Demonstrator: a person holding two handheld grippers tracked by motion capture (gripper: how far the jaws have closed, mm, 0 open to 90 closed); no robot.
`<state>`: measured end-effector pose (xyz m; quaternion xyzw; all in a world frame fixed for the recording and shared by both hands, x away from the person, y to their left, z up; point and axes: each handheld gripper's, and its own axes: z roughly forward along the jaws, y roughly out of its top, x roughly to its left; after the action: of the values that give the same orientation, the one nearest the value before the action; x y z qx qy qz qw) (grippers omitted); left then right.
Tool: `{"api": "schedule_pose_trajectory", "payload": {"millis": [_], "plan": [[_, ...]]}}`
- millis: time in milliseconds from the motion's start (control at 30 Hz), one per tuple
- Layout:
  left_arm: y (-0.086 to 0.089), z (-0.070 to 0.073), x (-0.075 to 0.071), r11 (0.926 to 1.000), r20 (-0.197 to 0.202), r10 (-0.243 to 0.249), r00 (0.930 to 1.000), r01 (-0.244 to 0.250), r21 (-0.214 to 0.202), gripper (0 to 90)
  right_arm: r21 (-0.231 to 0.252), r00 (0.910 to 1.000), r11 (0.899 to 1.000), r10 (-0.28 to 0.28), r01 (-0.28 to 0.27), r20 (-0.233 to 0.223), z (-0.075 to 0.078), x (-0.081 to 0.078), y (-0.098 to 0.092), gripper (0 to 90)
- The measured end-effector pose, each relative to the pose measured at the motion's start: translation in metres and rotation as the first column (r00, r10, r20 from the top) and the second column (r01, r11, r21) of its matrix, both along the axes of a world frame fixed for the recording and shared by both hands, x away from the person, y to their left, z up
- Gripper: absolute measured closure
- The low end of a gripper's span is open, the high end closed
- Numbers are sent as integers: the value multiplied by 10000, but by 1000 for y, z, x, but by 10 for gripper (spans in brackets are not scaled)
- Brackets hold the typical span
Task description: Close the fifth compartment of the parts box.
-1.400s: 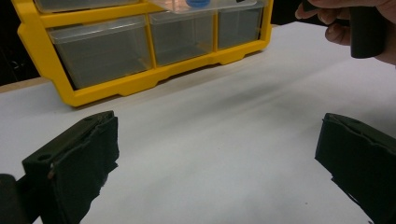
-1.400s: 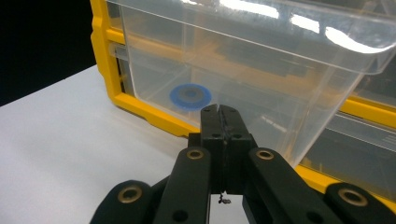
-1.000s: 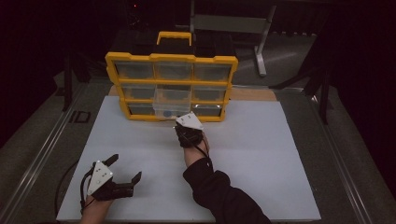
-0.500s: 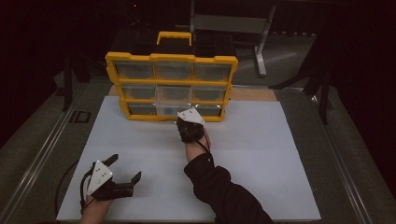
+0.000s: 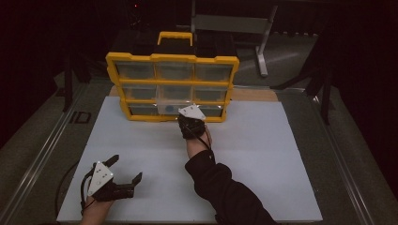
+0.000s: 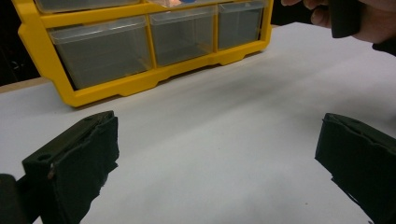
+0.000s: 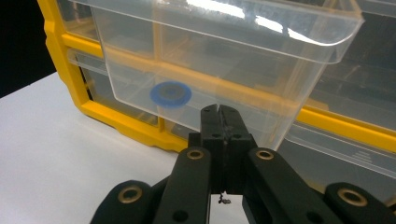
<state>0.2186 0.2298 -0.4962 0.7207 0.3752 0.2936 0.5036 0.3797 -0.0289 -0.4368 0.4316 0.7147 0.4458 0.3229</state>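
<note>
A white board (image 5: 263, 154) covers the table, dark room all around. The yellow organizer (image 5: 172, 86) stands at twelve o'clock, its clear middle drawer (image 7: 219, 60) pulled out, holding a blue ring (image 7: 170, 94). The right gripper (image 7: 219, 114), jaws together, sits against the drawer front. The left gripper (image 5: 123, 169) rests at seven o'clock, jaws apart.

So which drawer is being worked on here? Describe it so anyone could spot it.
Start at the yellow organizer at the table's far edge. The clear drawer in the middle of its lower rows sticks out toward the shut right hand-held gripper. Unlike its neighbours, it is pulled out and has a blue ring inside.
</note>
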Motion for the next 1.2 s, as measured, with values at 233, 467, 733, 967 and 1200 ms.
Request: {"api": "schedule_pose_trajectory", "payload": {"millis": [233,467,733,967,1200], "plan": [[0,0,0,10000,6,3,10000,-3,9,0,-223,10000,9997,27,-29,-92,3,8,0,900],[0,0,0,10000,1,-13,10000,13,41,0,-223,9999,9997,-19,17,-117,7,15,2,900],[1,0,0,10000,18,-25,10000,25,47,0,-289,9999,9996,-21,17,-130,11,23,3,900],[0,0,0,10000,34,-39,10000,39,21,0,-342,9999,9994,-50,46,-96,10,28,3,900],[0,1,0,10000,54,-59,10000,59,3,0,-443,9998,9990,-68,61,-159,9,34,4,900]]}}
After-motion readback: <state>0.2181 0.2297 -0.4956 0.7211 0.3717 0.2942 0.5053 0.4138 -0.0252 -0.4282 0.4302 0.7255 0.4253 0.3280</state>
